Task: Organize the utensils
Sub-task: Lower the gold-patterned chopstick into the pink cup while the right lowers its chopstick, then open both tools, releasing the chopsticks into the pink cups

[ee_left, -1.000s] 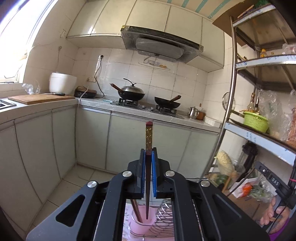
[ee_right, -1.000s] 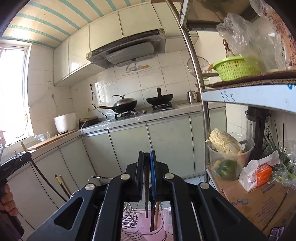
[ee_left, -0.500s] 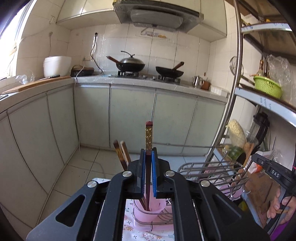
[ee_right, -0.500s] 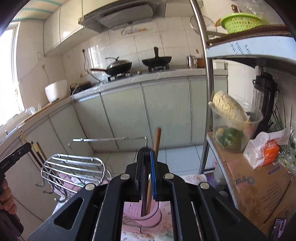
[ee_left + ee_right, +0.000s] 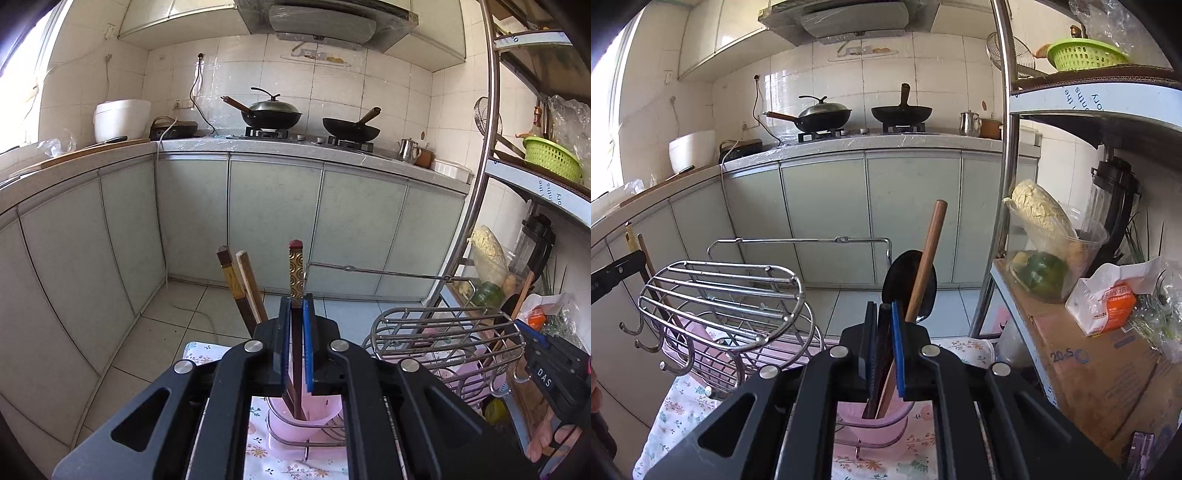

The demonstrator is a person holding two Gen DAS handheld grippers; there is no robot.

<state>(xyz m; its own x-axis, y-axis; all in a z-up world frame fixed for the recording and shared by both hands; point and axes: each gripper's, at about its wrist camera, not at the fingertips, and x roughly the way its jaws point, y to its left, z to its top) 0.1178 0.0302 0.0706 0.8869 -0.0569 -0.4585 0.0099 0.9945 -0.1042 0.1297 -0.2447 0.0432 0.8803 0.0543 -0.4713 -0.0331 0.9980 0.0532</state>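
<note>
Insertion step: left gripper (image 5: 296, 328) clenched on a gold-topped chopstick (image 5: 296, 273), right gripper (image 5: 884, 332) on a dark utensil (image 5: 882, 354), tips inside pink cups (image 5: 306, 424) below the fingers; next, release both

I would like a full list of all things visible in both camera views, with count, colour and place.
chopsticks: one pair, dark with gold top, in left jaws over pink cup
other chopsticks: two, brown, in that cup
wire rack: one, steel, on floral cloth
spatula: one, black with wooden handle, in right pink cup
woks: two, black, on stove
basket: one, green, shelf
left gripper: shut
right gripper: shut on dark utensil
</note>
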